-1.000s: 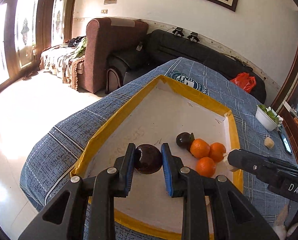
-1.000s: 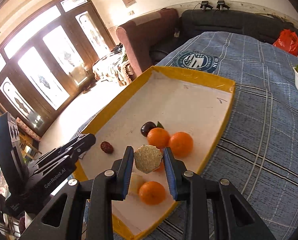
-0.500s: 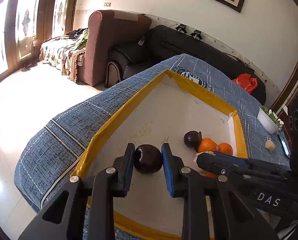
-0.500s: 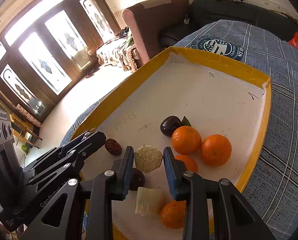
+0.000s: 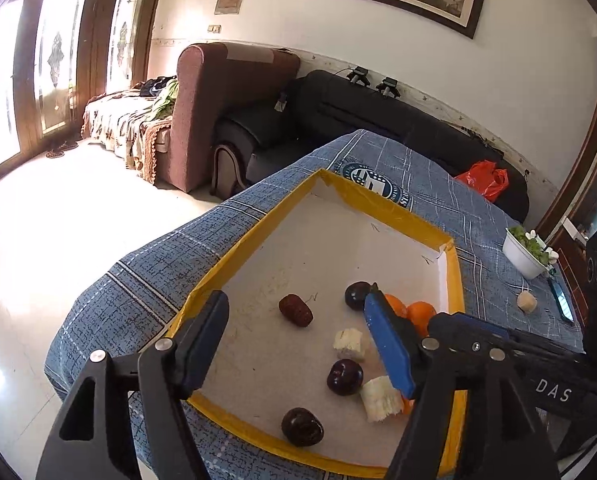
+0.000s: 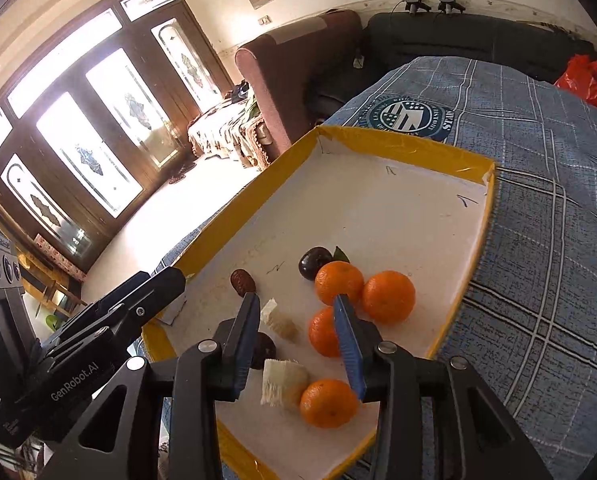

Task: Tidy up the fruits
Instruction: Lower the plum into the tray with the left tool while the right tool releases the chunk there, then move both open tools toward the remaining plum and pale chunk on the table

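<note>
Nearest in the left wrist view, low in the frame, the left gripper has its jaws spread wide with nothing between them. In the right wrist view the right gripper also stands with jaws apart and empty, hanging over the near end of the tray.

The fruit all lies inside that yellow-rimmed tray on the cloth-covered surface. Nearest the lower rim sits a dark plum, then a second plum just beside a pale cut chunk. Another pale piece lies a little further in, then a wrinkled red date. Right of centre, four oranges cluster close together, with a third dark plum touching the far one.

The plums look smooth and round, likely to roll or slip, so take them across the widest part. The oranges seem firm with a grippier peel. The cut chunks look soft and crumbly; a light pinch on their flat sides would suit.
</note>
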`<state>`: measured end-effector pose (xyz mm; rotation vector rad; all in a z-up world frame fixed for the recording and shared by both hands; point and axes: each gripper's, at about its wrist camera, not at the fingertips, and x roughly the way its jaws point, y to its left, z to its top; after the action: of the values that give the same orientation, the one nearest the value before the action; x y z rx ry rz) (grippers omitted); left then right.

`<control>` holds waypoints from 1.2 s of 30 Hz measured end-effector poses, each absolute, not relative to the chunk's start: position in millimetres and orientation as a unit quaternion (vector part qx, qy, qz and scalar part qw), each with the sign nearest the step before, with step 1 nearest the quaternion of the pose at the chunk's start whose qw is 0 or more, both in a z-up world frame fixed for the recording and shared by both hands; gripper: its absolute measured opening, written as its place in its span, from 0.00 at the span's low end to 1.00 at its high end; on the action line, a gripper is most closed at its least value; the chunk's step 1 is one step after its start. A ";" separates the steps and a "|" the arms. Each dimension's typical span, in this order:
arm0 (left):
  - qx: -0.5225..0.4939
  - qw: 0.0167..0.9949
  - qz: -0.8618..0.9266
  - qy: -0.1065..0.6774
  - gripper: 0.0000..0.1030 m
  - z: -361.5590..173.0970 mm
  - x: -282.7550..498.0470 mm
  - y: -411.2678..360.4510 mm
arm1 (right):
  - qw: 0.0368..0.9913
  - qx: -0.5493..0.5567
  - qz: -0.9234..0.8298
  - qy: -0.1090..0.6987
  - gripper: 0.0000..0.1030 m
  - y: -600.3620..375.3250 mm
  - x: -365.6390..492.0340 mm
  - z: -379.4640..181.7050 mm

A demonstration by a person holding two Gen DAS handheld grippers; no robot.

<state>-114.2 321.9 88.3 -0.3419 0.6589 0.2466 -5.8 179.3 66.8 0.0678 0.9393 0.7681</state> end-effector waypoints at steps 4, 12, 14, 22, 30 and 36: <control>-0.131 0.933 0.106 0.318 0.83 96.9 -115.5 293.8 | 0.833 0.047 0.345 0.429 0.44 149.4 -16.4 72.1; -0.048 0.942 0.069 0.326 0.86 106.8 -117.3 221.1 | 0.849 0.124 0.291 0.424 0.47 76.4 -26.2 64.3; -0.033 0.942 0.062 0.327 0.86 108.5 -119.6 207.9 | 0.851 0.133 0.279 0.424 0.47 61.5 -30.6 62.6; -0.020 0.940 0.039 0.337 0.86 110.8 -125.4 181.6 | 0.858 0.182 0.242 0.416 0.50 2.4 -47.3 59.3; -0.003 0.940 0.028 0.340 0.86 113.6 -130.7 165.0 | 0.858 0.211 0.225 0.410 0.51 -31.4 -56.4 54.6; 0.000 0.939 0.021 0.343 0.86 113.0 -131.3 159.3 | 0.859 0.224 0.210 0.410 0.52 -49.7 -58.5 50.0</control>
<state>-131.3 159.3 113.0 -0.0009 0.6993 0.0426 -58.5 -49.7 50.0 0.4714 0.8612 0.4401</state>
